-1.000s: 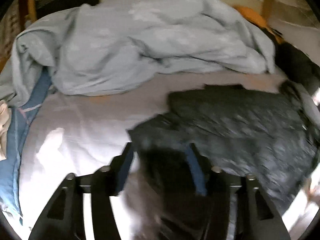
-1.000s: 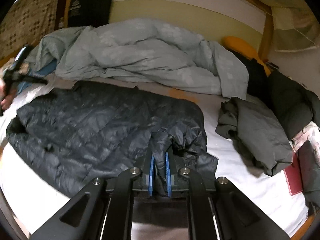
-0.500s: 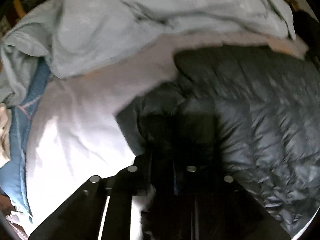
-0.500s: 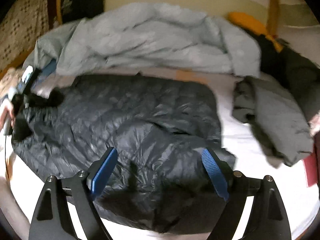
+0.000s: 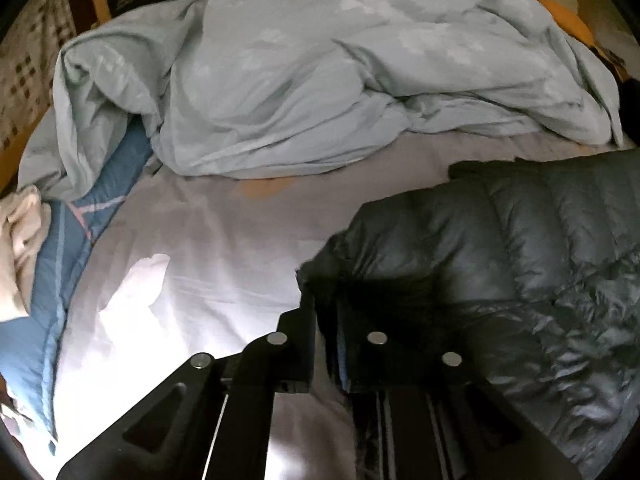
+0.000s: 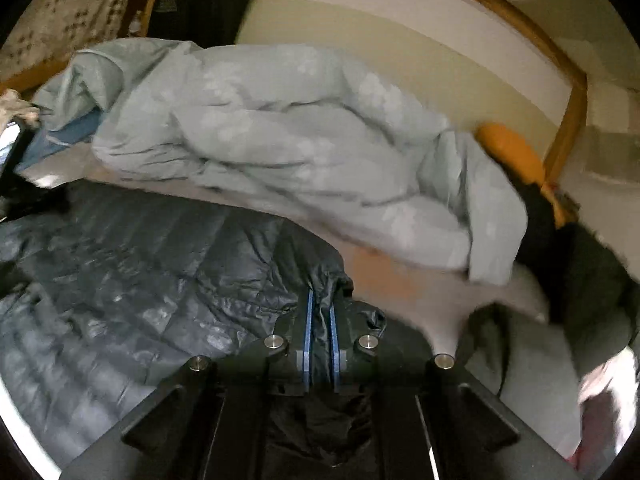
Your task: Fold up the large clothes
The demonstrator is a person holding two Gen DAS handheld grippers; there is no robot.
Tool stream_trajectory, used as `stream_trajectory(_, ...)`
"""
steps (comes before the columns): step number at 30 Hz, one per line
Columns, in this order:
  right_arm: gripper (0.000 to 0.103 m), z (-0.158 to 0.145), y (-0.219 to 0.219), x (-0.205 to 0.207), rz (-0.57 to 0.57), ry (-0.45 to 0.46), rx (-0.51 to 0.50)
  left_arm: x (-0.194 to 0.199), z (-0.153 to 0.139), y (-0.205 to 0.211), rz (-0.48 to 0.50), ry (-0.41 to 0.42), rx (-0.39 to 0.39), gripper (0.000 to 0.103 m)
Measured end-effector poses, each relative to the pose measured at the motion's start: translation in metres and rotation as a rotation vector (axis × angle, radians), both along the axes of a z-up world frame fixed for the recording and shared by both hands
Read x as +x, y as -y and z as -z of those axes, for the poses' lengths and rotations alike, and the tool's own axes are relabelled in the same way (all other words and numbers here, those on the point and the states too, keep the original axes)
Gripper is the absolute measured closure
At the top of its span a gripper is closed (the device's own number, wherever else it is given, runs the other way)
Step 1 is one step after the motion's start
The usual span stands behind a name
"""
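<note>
Our right gripper has just closed its jaws, pinching the edge of the dark quilted puffer jacket; our left gripper pinches its opposite edge. The jacket lies spread on the white bedsheet, the pale-blue duvet bunched beyond.

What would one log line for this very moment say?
task: fold jacket | left gripper: shut on jacket edge | right gripper: shut on jacket fold | jacket: flat on bed sheet, beside duvet

Both fisheye views are dimly lit and bent toward black corners — glare is seen on the white sheet, the gripper's shadow lies across it, and the right view is smeared by motion blur.
</note>
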State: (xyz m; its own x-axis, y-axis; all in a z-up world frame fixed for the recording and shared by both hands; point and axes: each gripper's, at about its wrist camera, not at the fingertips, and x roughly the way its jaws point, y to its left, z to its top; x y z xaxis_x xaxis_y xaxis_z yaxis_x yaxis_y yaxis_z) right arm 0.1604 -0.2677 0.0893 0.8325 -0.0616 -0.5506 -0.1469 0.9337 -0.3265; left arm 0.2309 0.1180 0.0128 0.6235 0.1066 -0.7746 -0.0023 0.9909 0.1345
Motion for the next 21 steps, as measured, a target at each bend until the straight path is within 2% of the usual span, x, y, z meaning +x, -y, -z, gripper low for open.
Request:
stream_trajectory(2, 0.096, 0.008, -0.006, 0.025, 0.011, -0.002, -0.051, 0.003, 0.003, -0.004, -0.004, 0.005, 0.012, 0.075)
stream_trajectory(3, 0.096, 0.015, -0.008, 0.038, 0.032, -0.009, -0.076, 0.002, 0.003, -0.006, -0.009, 0.019, 0.029, 0.062)
stream_trajectory(4, 0.096, 0.022, -0.010, 0.049, 0.047, -0.030, -0.092, 0.000, 0.001, -0.008, -0.014, 0.034, 0.033, 0.055)
stream_trajectory(8, 0.092, 0.057, -0.008, 0.080, 0.091, -0.170, -0.111, -0.023, -0.018, -0.015, 0.024, 0.100, -0.043, 0.054)
stream_trajectory(9, 0.087, 0.064, -0.004, 0.080, 0.110, -0.194, -0.103, -0.032, -0.025, -0.013, 0.044, 0.115, -0.048, 0.049)
stream_trajectory(10, 0.077, 0.067, 0.001, 0.079, 0.126, -0.203, -0.088, -0.040, -0.030, -0.010, 0.072, 0.120, -0.055, 0.041)
stream_trajectory(11, 0.070, 0.067, 0.006, 0.077, 0.139, -0.200, -0.077, -0.048, -0.034, -0.006, 0.108, 0.121, -0.064, 0.039)
stream_trajectory(13, 0.030, 0.062, 0.019, 0.069, 0.176, -0.169, -0.040, -0.066, -0.047, 0.008, 0.184, 0.140, -0.074, 0.039)
stream_trajectory(15, 0.027, 0.049, 0.033, 0.056, 0.199, -0.129, 0.016, -0.080, -0.059, 0.026, 0.258, 0.153, -0.091, 0.035)
stream_trajectory(17, 0.027, 0.031, 0.047, 0.037, 0.184, -0.121, 0.094, -0.084, -0.062, 0.046, 0.294, 0.111, -0.057, 0.031)
stream_trajectory(19, 0.027, 0.018, 0.059, 0.014, 0.155, -0.119, 0.183, -0.078, -0.053, 0.064, 0.316, 0.011, 0.005, 0.031)
stream_trajectory(21, 0.027, 0.011, 0.071, -0.013, 0.131, -0.114, 0.259, -0.065, -0.035, 0.069, 0.272, -0.096, 0.064, 0.032)
